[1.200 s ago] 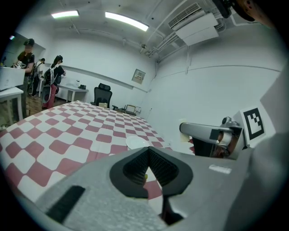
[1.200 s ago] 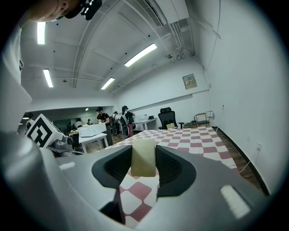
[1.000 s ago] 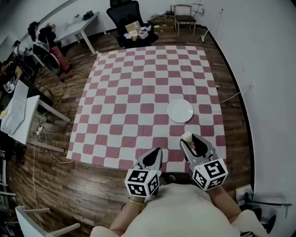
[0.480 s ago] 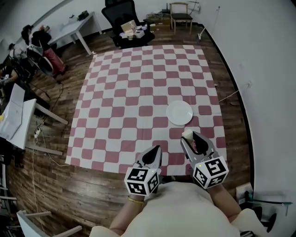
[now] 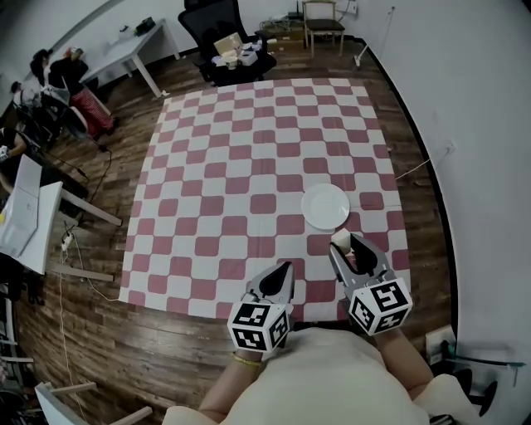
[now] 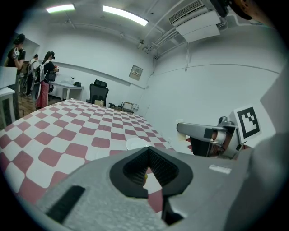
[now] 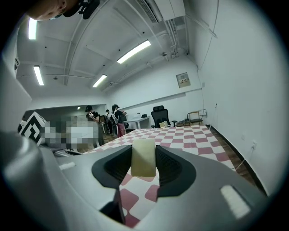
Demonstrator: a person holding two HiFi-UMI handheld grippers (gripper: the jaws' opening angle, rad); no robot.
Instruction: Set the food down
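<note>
A pale, cream-coloured block of food (image 7: pixel 143 157) sits pinched between the ribbed pads of my right gripper (image 5: pixel 344 244). That gripper hovers over the near right part of the red-and-white checkered cloth (image 5: pixel 249 166), just short of a round white plate (image 5: pixel 324 206). The plate has nothing on it. My left gripper (image 5: pixel 283 269) hangs over the cloth's near edge, left of the right one, with its jaws together and nothing between them. The left gripper view shows the plate (image 6: pixel 137 143) ahead and the right gripper (image 6: pixel 201 133) off to its right.
The cloth lies on a wooden floor (image 5: pixel 108 332). A black office chair (image 5: pixel 226 37) with boxes and a wooden chair (image 5: pixel 323 21) stand beyond the far edge. White desks (image 5: pixel 25 216) and people are at the left. A white wall (image 5: pixel 481 166) runs along the right.
Both grippers have drifted slightly right and toward the plate. The right one still holds the food and the left one stays shut.
</note>
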